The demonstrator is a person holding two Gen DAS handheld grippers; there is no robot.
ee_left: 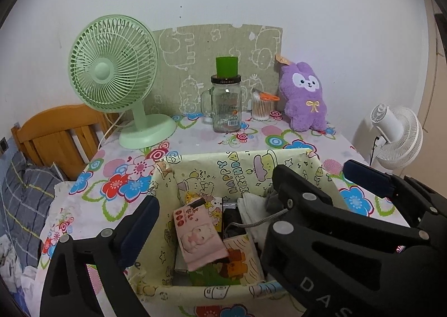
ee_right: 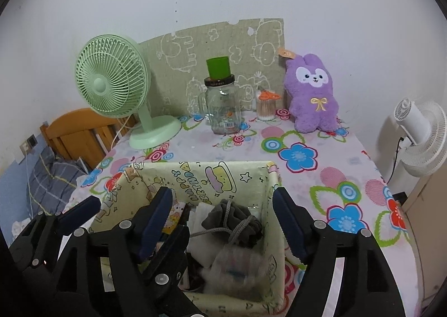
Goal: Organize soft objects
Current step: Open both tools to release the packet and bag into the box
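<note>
Both my fingers sets stand wide, empty: right gripper (ee_right: 223, 222) over grey pouch (ee_right: 234, 222) in fabric box (ee_right: 195, 177); left gripper (ee_left: 223, 219) alongside. Drop step. Next: purple plush (ee_right: 311, 93) on tabletop (ee_right: 321, 155).

On the flowered tablecloth (ee_right: 321, 155) a green desk fan (ee_right: 111, 85) stands left of a glass mug jar (ee_right: 223, 110) topped by a green cup (ee_right: 218, 68), a tub of cotton swabs (ee_right: 266, 110) beside it, and a white fan (ee_right: 421, 132) stands off the table's right edge.
</note>
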